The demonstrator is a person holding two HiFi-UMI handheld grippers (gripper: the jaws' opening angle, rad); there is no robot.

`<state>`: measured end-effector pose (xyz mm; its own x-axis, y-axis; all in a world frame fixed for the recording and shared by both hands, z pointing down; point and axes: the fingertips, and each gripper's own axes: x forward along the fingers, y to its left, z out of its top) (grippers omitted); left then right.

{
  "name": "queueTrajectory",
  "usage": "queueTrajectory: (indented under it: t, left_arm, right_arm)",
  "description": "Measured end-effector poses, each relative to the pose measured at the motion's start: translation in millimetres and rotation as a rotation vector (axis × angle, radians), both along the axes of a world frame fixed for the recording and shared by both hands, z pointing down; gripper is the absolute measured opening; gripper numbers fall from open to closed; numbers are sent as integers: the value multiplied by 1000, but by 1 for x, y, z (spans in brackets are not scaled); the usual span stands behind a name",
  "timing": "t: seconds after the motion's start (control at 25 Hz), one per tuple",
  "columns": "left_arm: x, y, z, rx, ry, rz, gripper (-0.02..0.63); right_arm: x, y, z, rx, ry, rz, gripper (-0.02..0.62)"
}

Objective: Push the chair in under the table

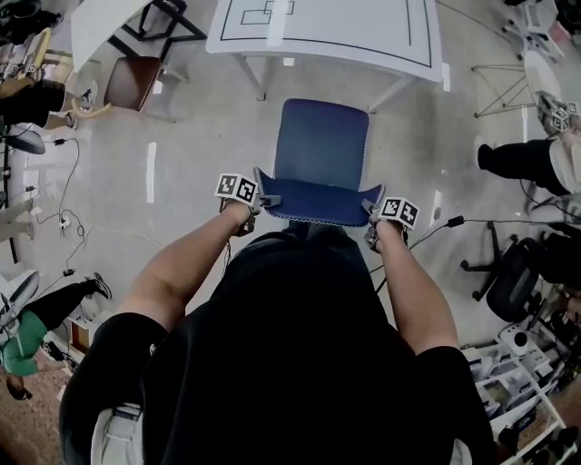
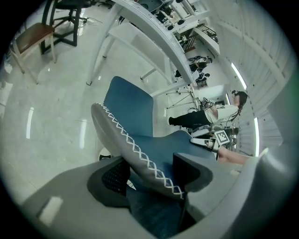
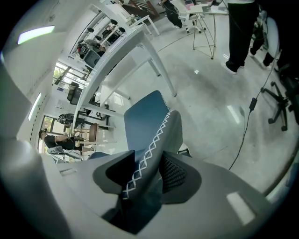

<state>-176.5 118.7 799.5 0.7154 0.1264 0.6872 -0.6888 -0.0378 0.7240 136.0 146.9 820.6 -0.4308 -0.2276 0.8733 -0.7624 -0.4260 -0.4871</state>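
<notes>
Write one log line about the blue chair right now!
left gripper: shut on chair back, left edge | right gripper: shut on chair back, right edge | chair: facing white table, not yet under it

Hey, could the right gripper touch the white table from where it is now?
Probably not. The right gripper is clamped on the chair back, and the seat lies between it and the table; bare floor ahead leaves room to push closer.

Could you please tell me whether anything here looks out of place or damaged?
Only the blue chair: it stands short of the white table, not tucked under it. It looks upright and undamaged, and nothing is spilled.
</notes>
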Motion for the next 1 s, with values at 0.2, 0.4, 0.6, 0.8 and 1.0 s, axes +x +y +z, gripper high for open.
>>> queueTrajectory:
  t: [0.2,0.4,0.6,0.8,1.0]
  left_arm:
    - [11,-33,-3,-11,19,-11,411]
    - [25,-69,-4,-20,17,-44,411]
    - [31,-110,-9,-24,6,-75,411]
    - [39,-147,-14,-18,1,-111,411]
    - [49,-184,-12,-4,-3,-150,412]
  right_arm:
    - [11,-43,-3,-4,7,-5,195]
    - [25,-90,-3,3,-6,-17,192]
    - [31,-134,-7,-3,-24,-49,193]
    - [39,-172,-12,-12,-41,-60,195]
    - [48,-214,-9,-4,-41,-97,197]
